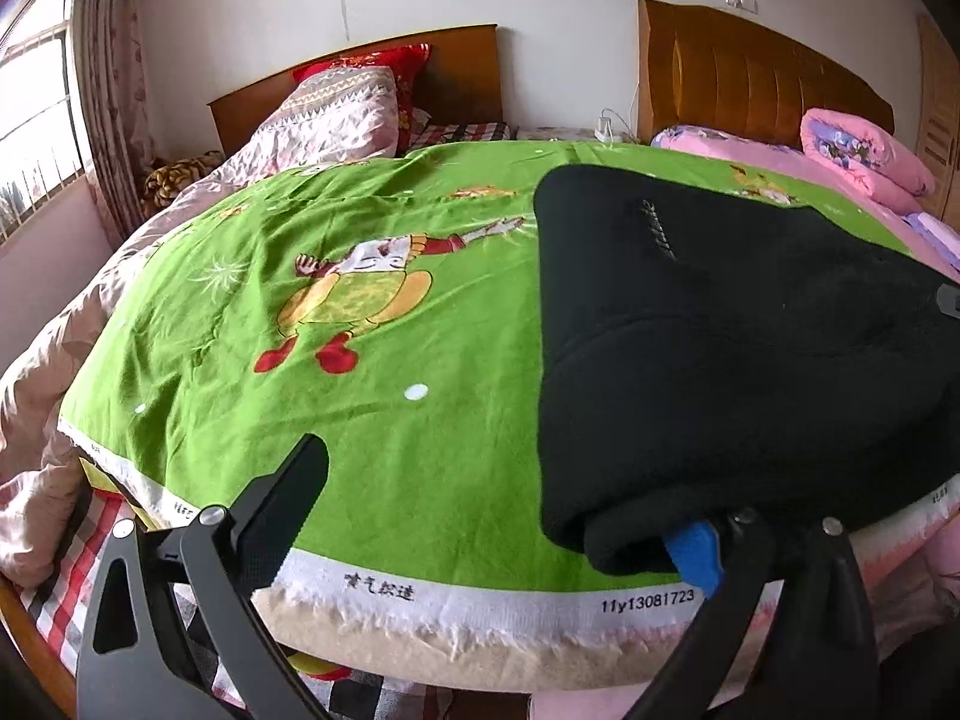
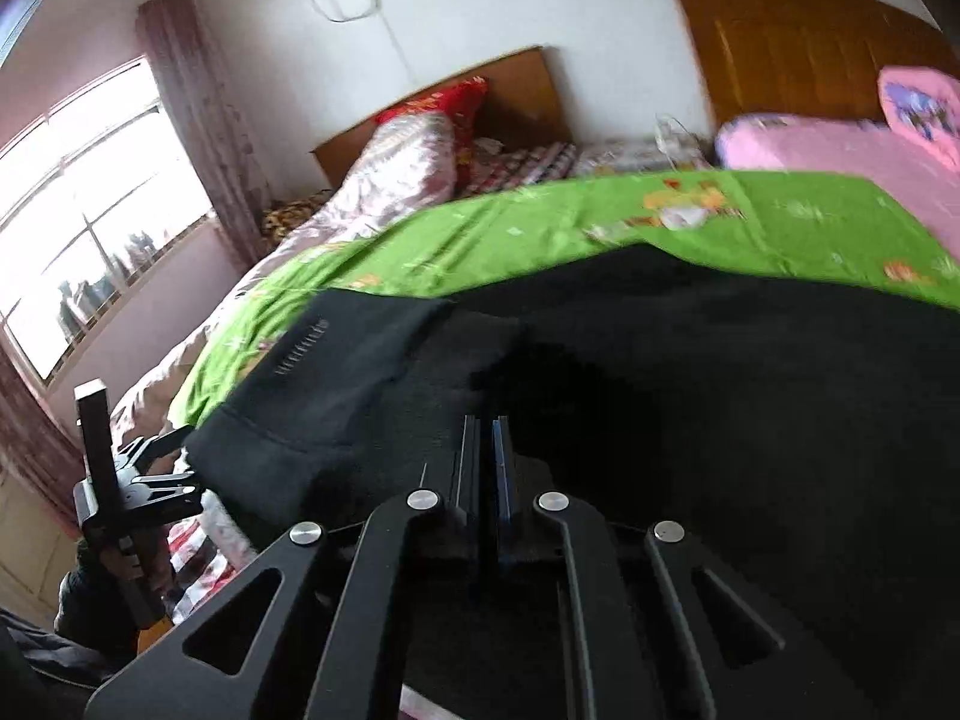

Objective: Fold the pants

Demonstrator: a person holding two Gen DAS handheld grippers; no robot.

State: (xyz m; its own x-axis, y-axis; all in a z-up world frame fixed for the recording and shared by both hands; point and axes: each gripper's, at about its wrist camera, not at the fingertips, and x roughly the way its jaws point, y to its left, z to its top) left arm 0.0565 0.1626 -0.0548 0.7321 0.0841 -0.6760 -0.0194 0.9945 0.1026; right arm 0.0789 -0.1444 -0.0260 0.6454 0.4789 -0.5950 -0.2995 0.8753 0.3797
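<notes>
Two grippers and one garment on a bed.

Black pants [image 1: 720, 348]: dark fleece-like fabric, folded into a thick bundle, lying on the green sheet at the near edge of the bed, toward the right side in the left wrist view. A short row of pale stitching shows on the upper face. The near folded edge hangs just over the sheet's white selvedge.

Left gripper [image 1: 498, 522]: jaws released, spread wide. Its left finger [image 1: 282, 504] stands over bare green sheet, apart from the pants. Its right finger, with a blue pad [image 1: 696, 552], sits at the near folded edge of the pants, partly tucked under the fabric. In the right wrist view this gripper shows at the far left, beside the corner of the pants.

Right gripper [image 2: 486, 438]: jaws clenched, the two pads nearly together, pointing into the black fabric. Whether a thin layer of cloth is pinched between them cannot be told; the picture is dark and blurred there.

Green sheet [image 1: 390, 312]: printed with a cartoon figure, white selvedge with printed characters along the near edge, spread over the bed.

Surroundings: pink patterned quilt [image 1: 324, 132], red pillow [image 1: 372, 63], two wooden headboards [image 1: 762, 72], pink bedding [image 1: 864, 156], curtained window [image 2: 90, 192].
</notes>
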